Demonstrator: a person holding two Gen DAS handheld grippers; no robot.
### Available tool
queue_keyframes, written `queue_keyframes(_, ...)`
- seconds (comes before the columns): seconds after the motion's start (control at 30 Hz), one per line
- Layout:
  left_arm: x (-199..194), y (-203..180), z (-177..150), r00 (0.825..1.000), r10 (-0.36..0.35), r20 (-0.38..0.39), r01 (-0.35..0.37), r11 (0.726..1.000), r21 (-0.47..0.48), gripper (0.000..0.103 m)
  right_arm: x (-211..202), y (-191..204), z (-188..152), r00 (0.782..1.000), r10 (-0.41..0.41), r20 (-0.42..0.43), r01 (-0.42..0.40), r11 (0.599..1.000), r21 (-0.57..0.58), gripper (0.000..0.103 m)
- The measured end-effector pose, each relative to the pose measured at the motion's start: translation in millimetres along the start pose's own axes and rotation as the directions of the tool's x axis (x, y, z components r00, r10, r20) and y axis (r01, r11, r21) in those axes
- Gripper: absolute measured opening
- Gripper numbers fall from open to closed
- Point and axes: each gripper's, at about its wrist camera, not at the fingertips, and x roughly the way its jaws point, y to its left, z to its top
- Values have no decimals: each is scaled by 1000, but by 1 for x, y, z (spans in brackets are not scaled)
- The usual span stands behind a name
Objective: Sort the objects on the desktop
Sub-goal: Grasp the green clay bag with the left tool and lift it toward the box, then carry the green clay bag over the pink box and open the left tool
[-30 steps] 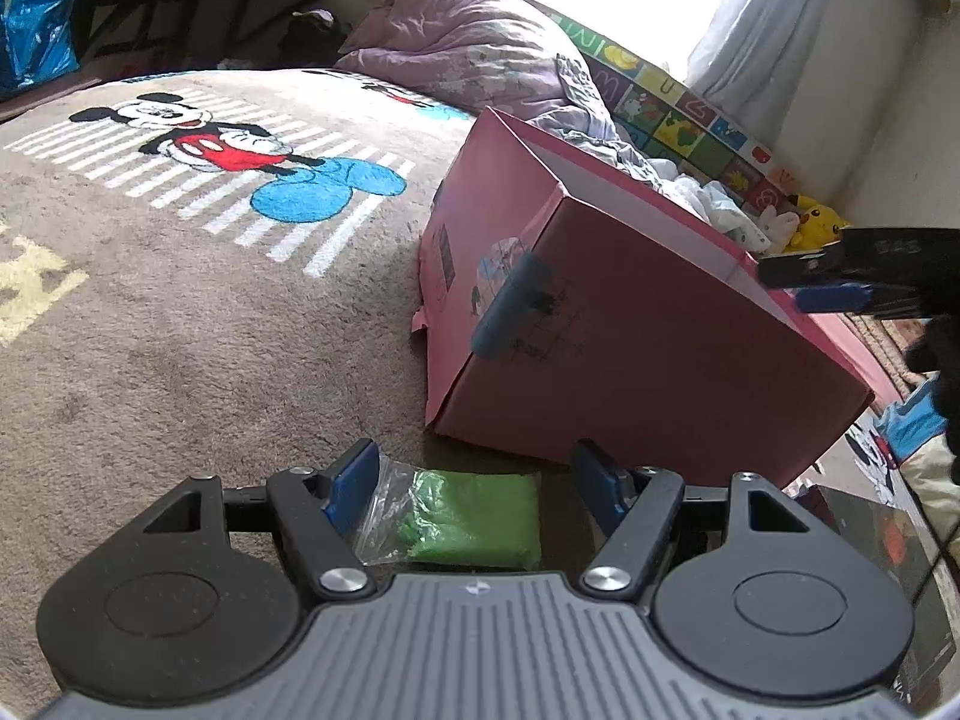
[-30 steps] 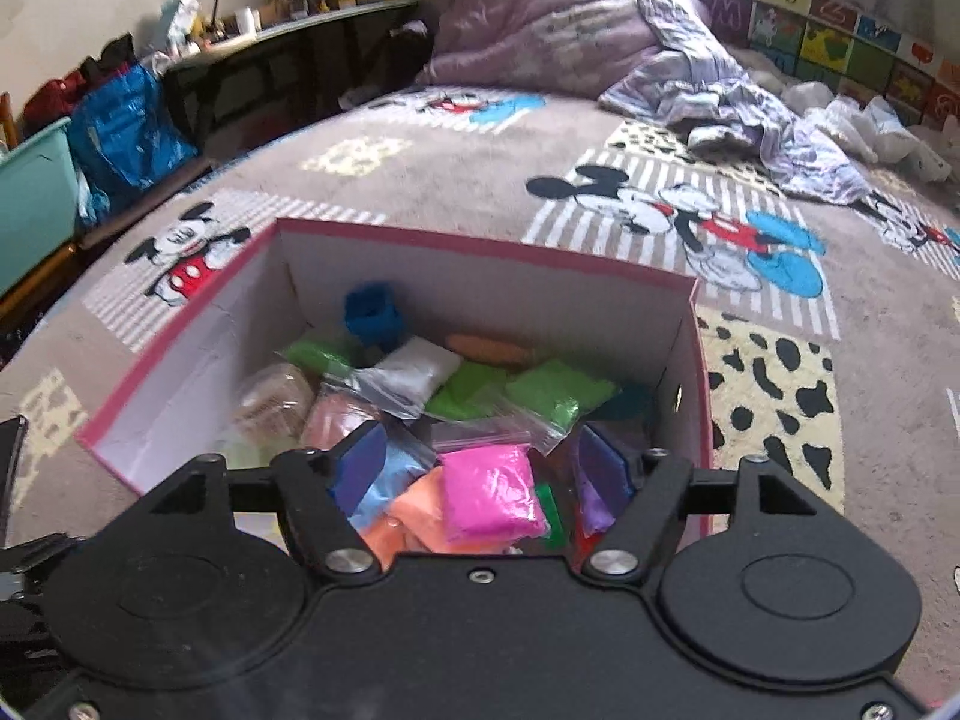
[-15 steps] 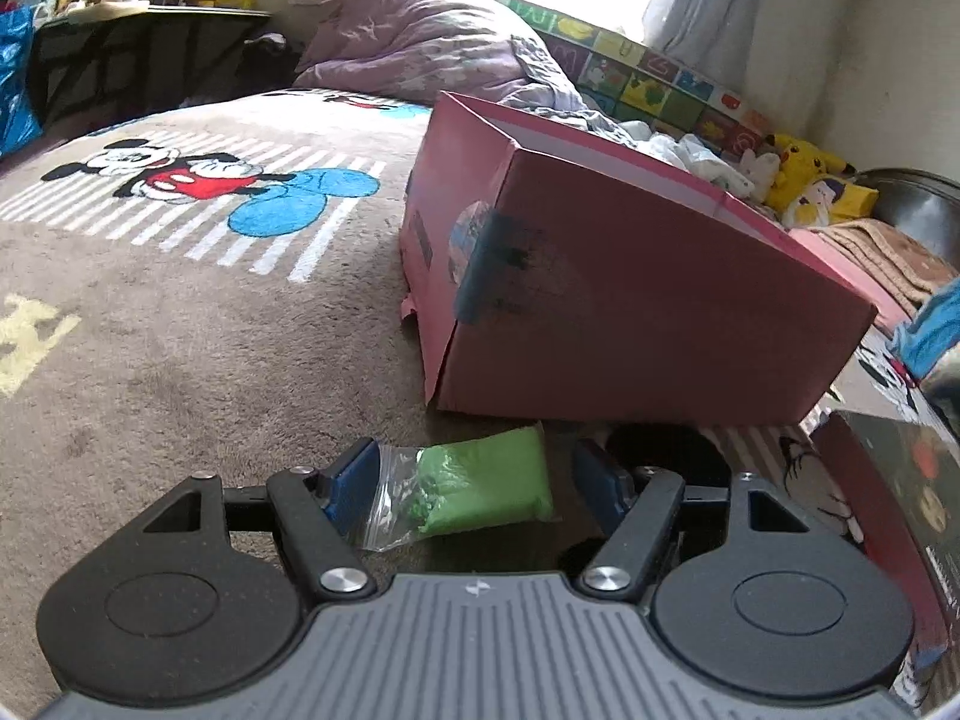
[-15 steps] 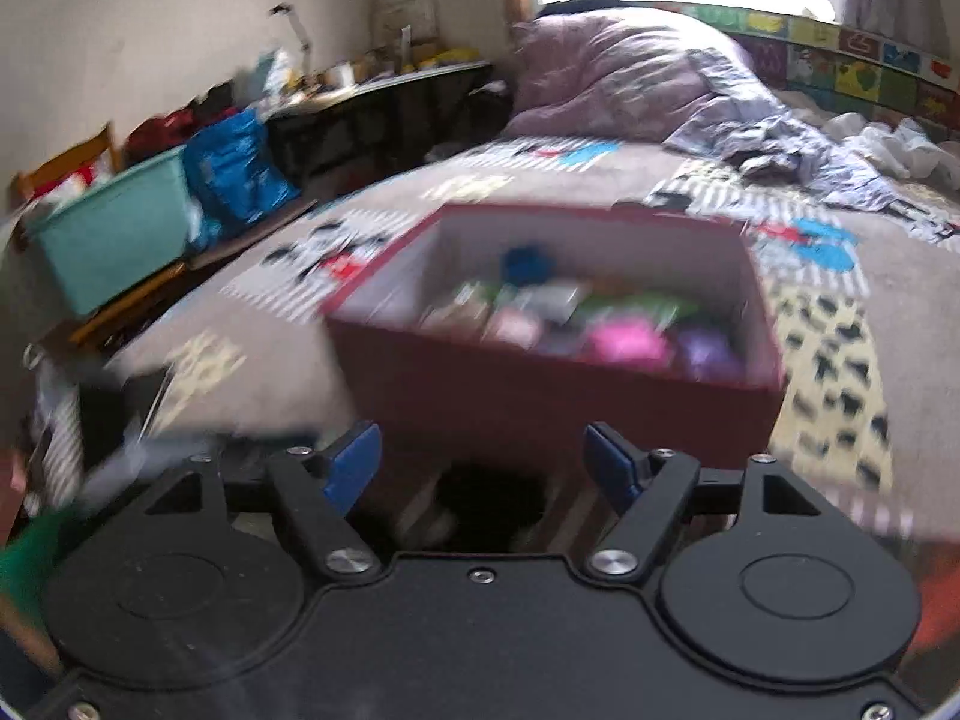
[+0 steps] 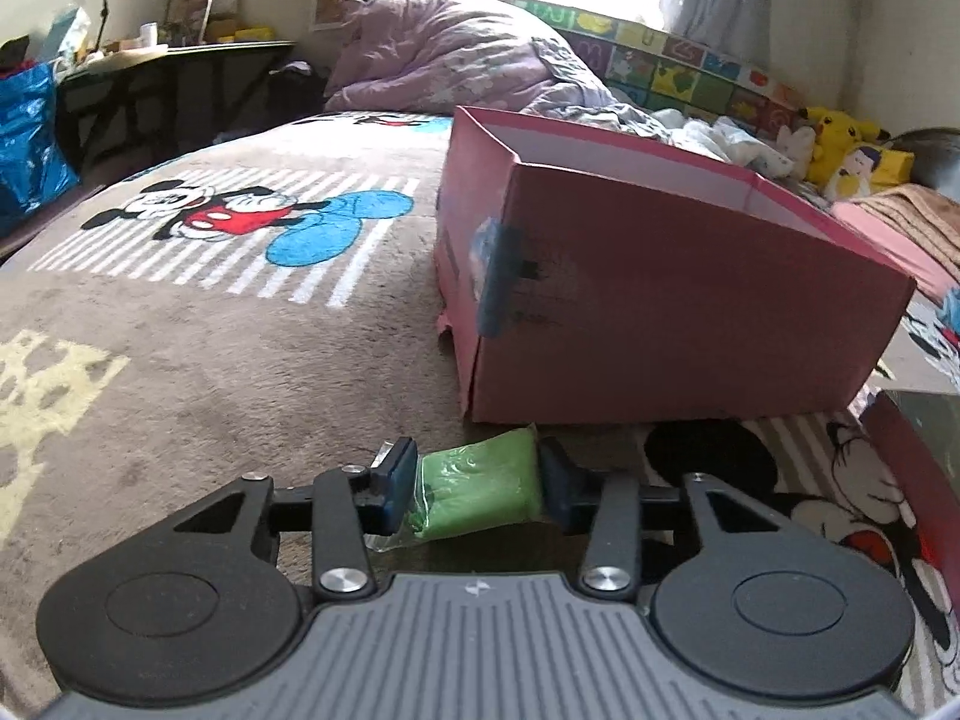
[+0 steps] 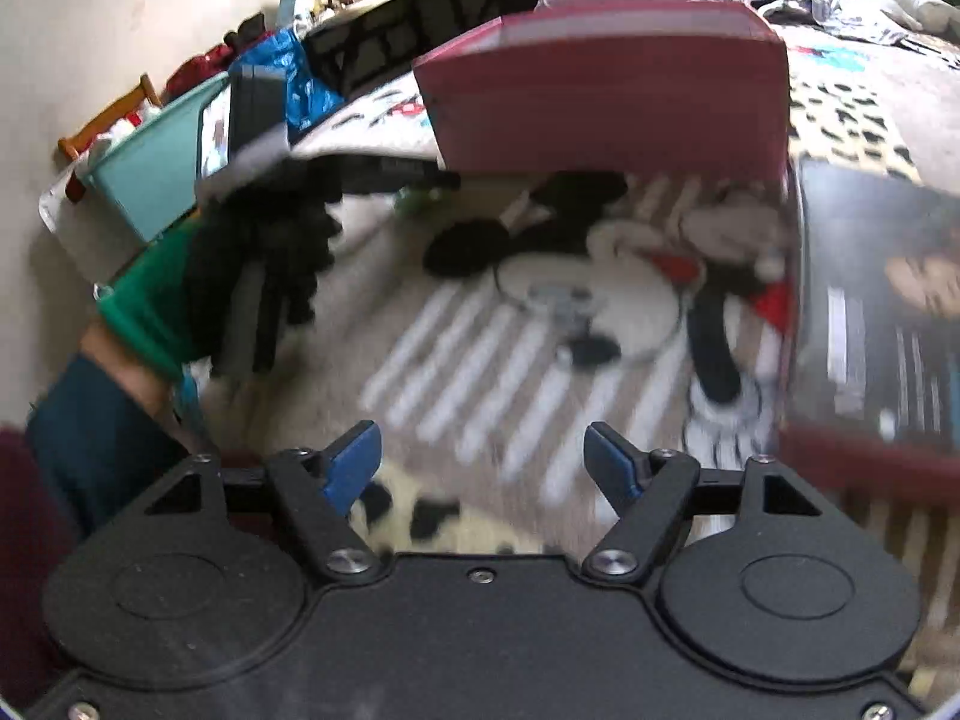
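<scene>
Left tongs [image 5: 477,483]: narrowed onto a green packet [image 5: 480,486], one blue pad against each end of it. The packet (green stuff in a clear plastic bag) sits squarely between the two fingers, low over the brown cartoon-mouse rug [image 5: 198,324]; whether it touches the rug cannot be told.

Pink cardboard box [image 5: 672,306]: open-topped, standing on the rug just beyond the packet and a little to its right, with a smear of blue tape at its near corner.

Right tongs [image 6: 483,462]: spread wide, nothing between the blue pads. View blurred. Below them lies the striped part of the rug.

Same box [image 6: 606,102]: seen further off, straight ahead of the right tongs.

Dark flat lid or book [image 6: 882,306]: on the rug at right (print unreadable).

Gloved hand [image 6: 264,264]: black glove with green cuff, at left in the right wrist view, gripping the handle of the other tool.
</scene>
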Motion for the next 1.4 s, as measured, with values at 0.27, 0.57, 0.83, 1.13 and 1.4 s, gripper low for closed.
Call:
queue_keyframes(0.27,-10,-6,3,999,-39,23,40,999,-37,41,1,-13,-26,997,-64,54,66,997,-37,75)
queue_keyframes(0.57,-26,-31,2,997,-69,23,69,998,-4,41,14,6,-53,977,-179,113,203,946,-253,95)
queue_keyframes(0.83,-49,-48,25,995,-89,49,88,996,32,41,13,-11,-52,986,-95,135,115,983,-144,102)
queue_keyframes(1.13,-63,-66,80,989,-105,102,100,993,61,41,12,-17,-54,984,-55,168,70,994,-85,102)
queue_keyframes(1.4,-35,-69,141,992,-87,93,85,996,25,41,6,-32,-51,982,10,188,-15,1000,25,102)
